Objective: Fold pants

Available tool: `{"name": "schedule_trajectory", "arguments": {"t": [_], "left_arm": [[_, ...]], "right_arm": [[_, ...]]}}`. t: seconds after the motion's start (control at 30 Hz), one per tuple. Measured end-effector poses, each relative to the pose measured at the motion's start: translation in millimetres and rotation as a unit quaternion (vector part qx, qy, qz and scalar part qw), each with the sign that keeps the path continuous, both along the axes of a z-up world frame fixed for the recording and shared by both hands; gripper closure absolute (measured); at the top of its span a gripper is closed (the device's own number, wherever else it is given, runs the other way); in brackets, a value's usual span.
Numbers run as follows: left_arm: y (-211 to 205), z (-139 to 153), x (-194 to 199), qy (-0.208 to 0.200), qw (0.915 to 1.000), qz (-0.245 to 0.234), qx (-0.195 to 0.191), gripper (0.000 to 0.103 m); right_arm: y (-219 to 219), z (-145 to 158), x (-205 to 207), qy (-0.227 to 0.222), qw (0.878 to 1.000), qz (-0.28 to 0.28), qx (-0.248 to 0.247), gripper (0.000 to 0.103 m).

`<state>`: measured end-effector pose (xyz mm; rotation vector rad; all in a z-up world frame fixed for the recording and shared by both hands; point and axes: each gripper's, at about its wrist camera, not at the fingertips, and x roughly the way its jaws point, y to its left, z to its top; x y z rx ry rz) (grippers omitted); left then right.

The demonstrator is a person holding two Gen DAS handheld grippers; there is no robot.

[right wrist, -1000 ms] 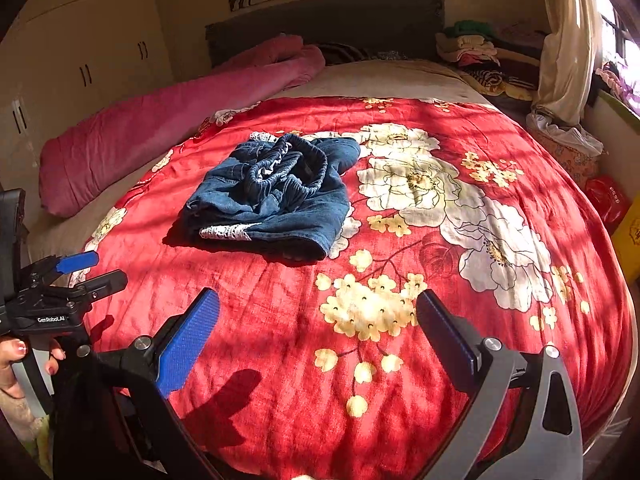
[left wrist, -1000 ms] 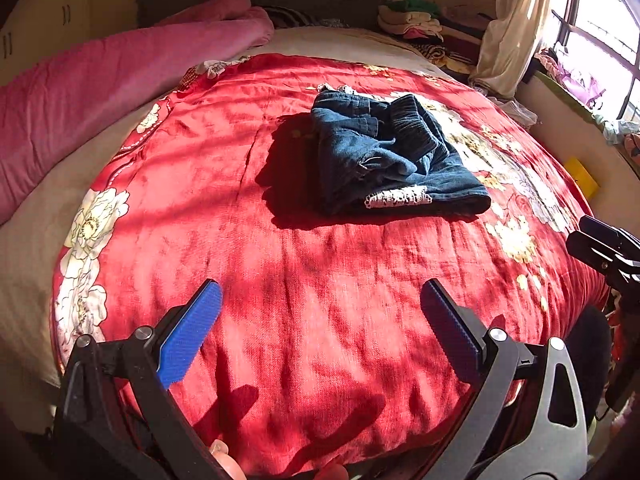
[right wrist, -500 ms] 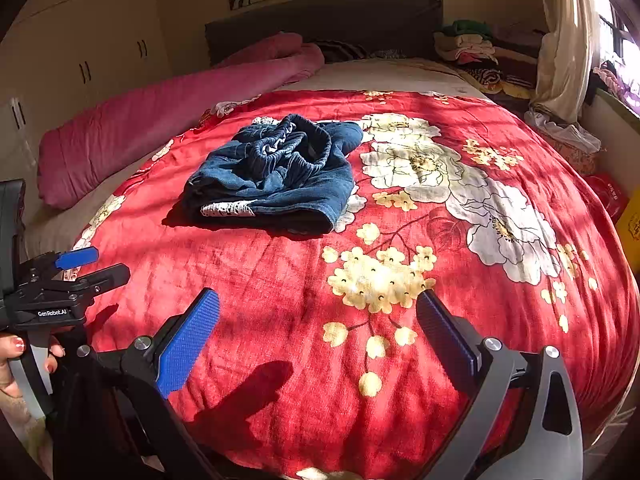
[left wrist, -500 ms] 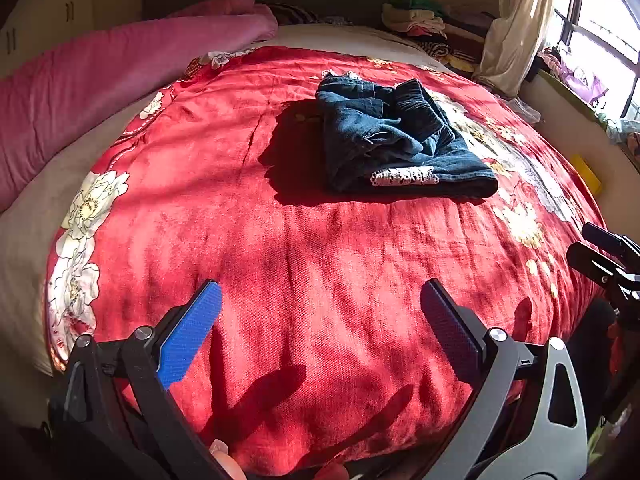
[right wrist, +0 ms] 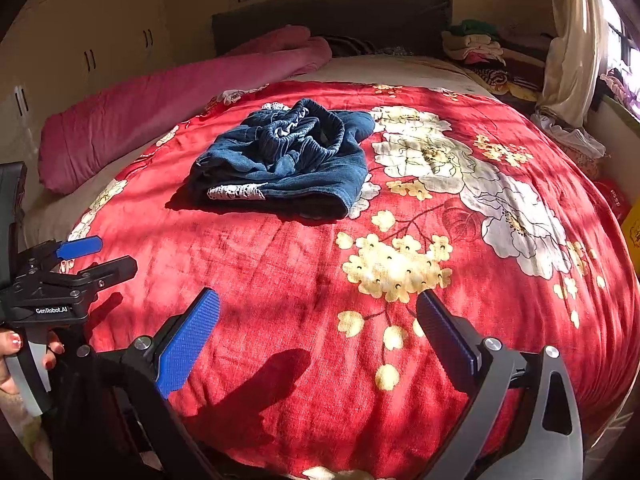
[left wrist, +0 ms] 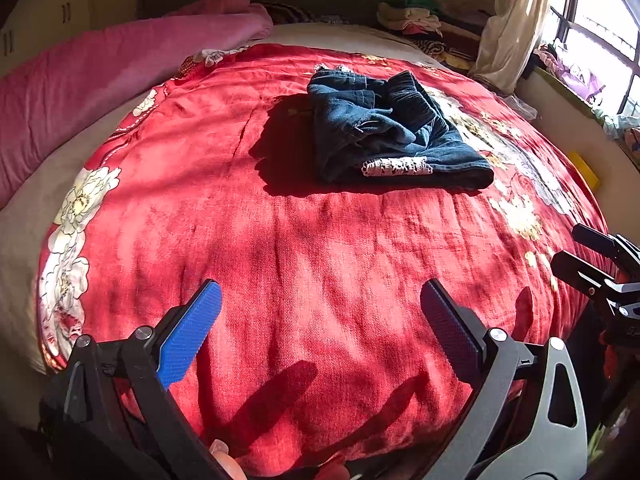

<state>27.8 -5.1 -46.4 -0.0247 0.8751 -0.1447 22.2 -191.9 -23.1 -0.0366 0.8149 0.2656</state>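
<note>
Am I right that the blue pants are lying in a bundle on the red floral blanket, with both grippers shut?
Not quite. The pants do lie bundled on the red floral blanket, but the left gripper and right gripper are both open and empty, as each wrist view shows.

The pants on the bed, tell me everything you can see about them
The pants are dark blue, soft and ribbed like corduroy, with a gathered elastic waistband bunched on top and a strip of white lace at the near edge. They lie in a loosely folded, rumpled bundle on the red flowered bedspread, casting a shadow to their left. Only the bedspread touches them; the left gripper and right gripper are open, well short of them.
</note>
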Motion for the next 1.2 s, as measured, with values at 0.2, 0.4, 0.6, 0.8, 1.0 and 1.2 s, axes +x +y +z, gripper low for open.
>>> {"name": "schedule_trajectory", "arguments": {"t": [0.2,0.4,0.6,0.8,1.0,1.2], "left_arm": [[-0.4,-0.7,-0.1,-0.001,1.0,0.001,0.0,0.01],[0.1,-0.3,-0.2,-0.001,1.0,0.001,-0.001,0.01],[0.7,0.6,-1.0,-0.001,1.0,0.003,0.0,0.01],[0.8,0.7,-1.4,0.0,1.0,0.006,0.006,0.01],[-0.3,1.9,-1.4,-0.002,0.9999,0.008,0.012,0.01],[0.8,1.4,0.0,0.003,0.9999,0.01,0.01,0.01]], "right_arm": [[0.9,0.0,-1.3,-0.002,1.0,0.0,-0.002,0.005],[-0.2,0.1,-1.9,-0.002,1.0,-0.005,-0.001,0.005],[-0.8,-0.1,-1.8,-0.002,1.0,-0.005,-0.002,0.005],[-1.6,-0.6,-1.8,-0.001,1.0,-0.007,-0.002,0.005],[-2.0,-0.2,-1.4,0.0,1.0,-0.009,-0.004,0.005],[-2.1,0.3,-1.2,-0.001,1.0,-0.012,-0.006,0.005]]}}
